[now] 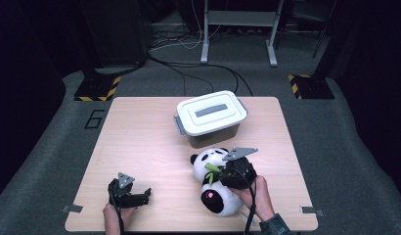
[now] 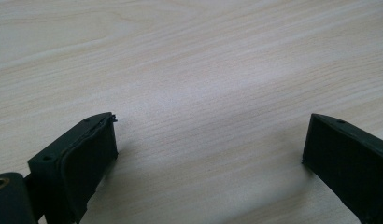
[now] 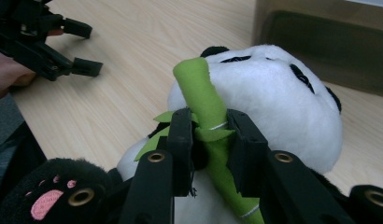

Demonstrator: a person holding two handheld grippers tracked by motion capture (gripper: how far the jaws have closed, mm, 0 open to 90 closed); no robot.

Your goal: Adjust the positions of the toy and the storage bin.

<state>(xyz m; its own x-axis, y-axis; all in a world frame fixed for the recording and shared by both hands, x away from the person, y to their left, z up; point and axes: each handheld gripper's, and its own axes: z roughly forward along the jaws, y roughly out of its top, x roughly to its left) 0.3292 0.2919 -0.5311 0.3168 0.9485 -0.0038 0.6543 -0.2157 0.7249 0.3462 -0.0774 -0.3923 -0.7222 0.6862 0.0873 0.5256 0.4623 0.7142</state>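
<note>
Black-and-white plush panda toy (image 1: 215, 183) is lying on its back on the light wooden table (image 1: 140, 142), just in front of the grey plastic storage box with a white latched lid (image 1: 211, 117).

High view: the right tongs (image 1: 228, 171) are sitting over the panda's chest, with the person's right hand (image 1: 255, 193) gripping them from behind. The left tongs (image 1: 140, 196) are resting low over bare table near the front edge, well apart from the toy. The box lid is sitting shut on the box.

Left gripper view: the left tongs (image 2: 208, 154) are standing wide, both jaws spread with nothing but wood grain between them.

Right gripper view: the right tongs (image 3: 208, 144) are closing narrowly on the green felt bamboo stalk (image 3: 203, 98) that the panda (image 3: 283, 112) is carrying at its chest; both jaws are touching the stalk's sides. The panda's head is lying beyond the jaws, and a black paw with a pink pad (image 3: 45, 203) is showing at lower left. The box wall (image 3: 329, 42) is standing behind the head.

Progress, as a judgement: the grasp is being made, but the toy is not yet lifted, and the lidded box is not yet opened. Opening and stowing would be remaining.
</note>
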